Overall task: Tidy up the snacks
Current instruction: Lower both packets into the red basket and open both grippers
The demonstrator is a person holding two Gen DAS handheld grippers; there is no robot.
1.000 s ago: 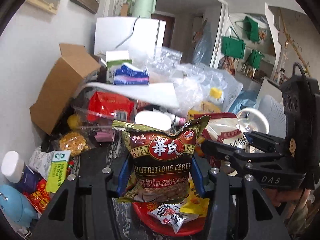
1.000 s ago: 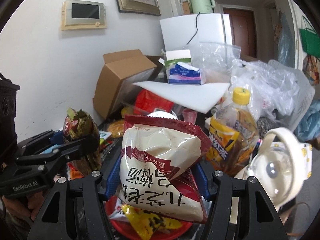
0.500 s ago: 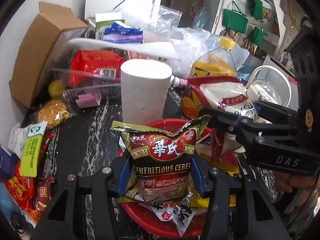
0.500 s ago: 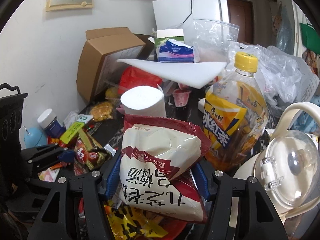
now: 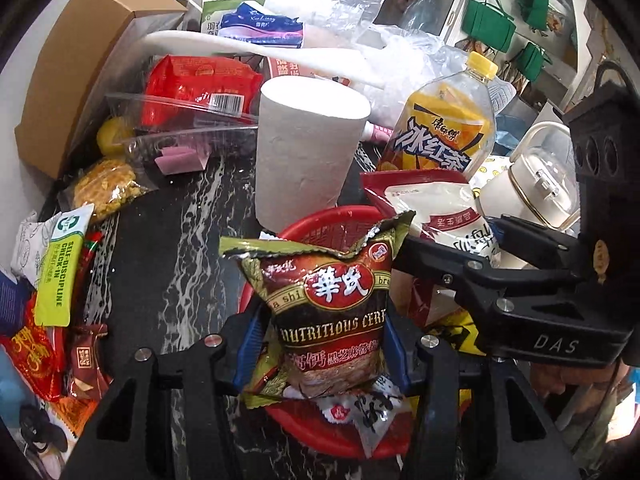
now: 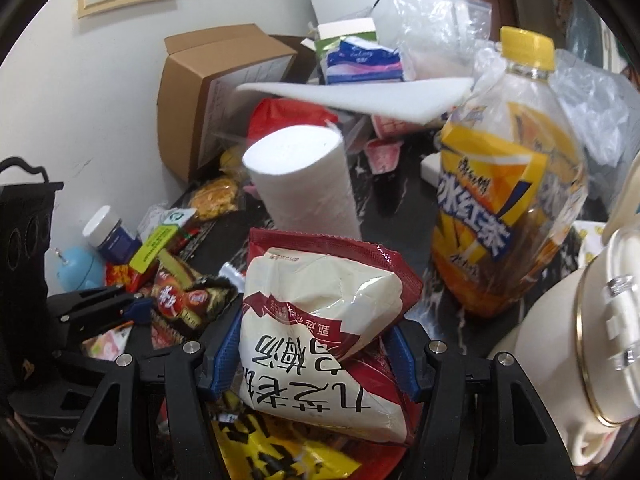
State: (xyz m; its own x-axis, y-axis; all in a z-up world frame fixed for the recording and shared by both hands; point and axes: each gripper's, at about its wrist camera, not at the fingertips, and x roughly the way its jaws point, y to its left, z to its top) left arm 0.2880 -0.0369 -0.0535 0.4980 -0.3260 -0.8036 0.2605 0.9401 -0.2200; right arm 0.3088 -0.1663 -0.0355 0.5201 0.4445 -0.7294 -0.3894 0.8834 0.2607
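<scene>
Cereal packet: brown-and-green crinkled foil packet of cereal (image 5: 332,316), pinched at its lower half between blue pads of left gripper (image 5: 320,356), above near side of round red plastic basket (image 5: 320,232).
Plum bag: white-and-maroon puffy plastic bag (image 6: 320,320), clamped at mid-body by right gripper (image 6: 316,356), right of cereal packet, over same basket.
Handling: both likely light, soft, air-filled, slippery film; safest hold low on the body, gentle squeeze.
Beyond: white paper roll (image 5: 308,152) just far of basket; yellow-capped tea bottle (image 6: 508,208) to the right.
</scene>
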